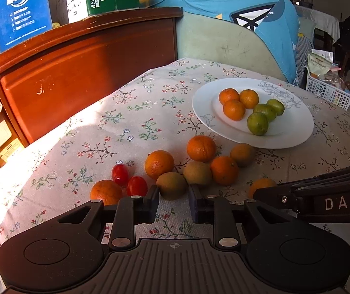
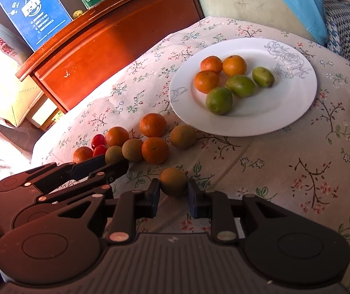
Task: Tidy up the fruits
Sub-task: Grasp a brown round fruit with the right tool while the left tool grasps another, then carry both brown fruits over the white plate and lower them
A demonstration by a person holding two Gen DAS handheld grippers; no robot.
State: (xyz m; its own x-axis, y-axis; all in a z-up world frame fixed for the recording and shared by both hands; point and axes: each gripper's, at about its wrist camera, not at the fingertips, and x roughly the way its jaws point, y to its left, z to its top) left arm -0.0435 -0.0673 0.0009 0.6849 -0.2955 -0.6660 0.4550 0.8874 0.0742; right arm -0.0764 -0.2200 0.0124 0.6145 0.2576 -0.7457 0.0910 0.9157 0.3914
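A white plate (image 1: 292,132) (image 2: 260,122) on the floral cloth holds three oranges (image 1: 233,109) (image 2: 206,81) and three green fruits (image 1: 257,123) (image 2: 219,100). In front of it lie several loose oranges (image 1: 201,148) (image 2: 155,150), brownish-green fruits (image 1: 197,173) (image 2: 182,136) and two red tomatoes (image 1: 137,185) (image 2: 98,140). My left gripper (image 1: 174,196) is around a brownish fruit (image 1: 171,185), fingertips at its sides. My right gripper (image 2: 173,191) is around another brownish fruit (image 2: 173,181), fingers touching its sides; this gripper also shows in the left wrist view (image 1: 268,193).
A wooden cabinet (image 1: 77,73) (image 2: 116,36) stands behind the table's left side with blue and green cartons (image 1: 20,12) on top. A padded chair with blue cloth (image 1: 260,19) is behind the plate. A white basket (image 1: 329,90) sits at the far right.
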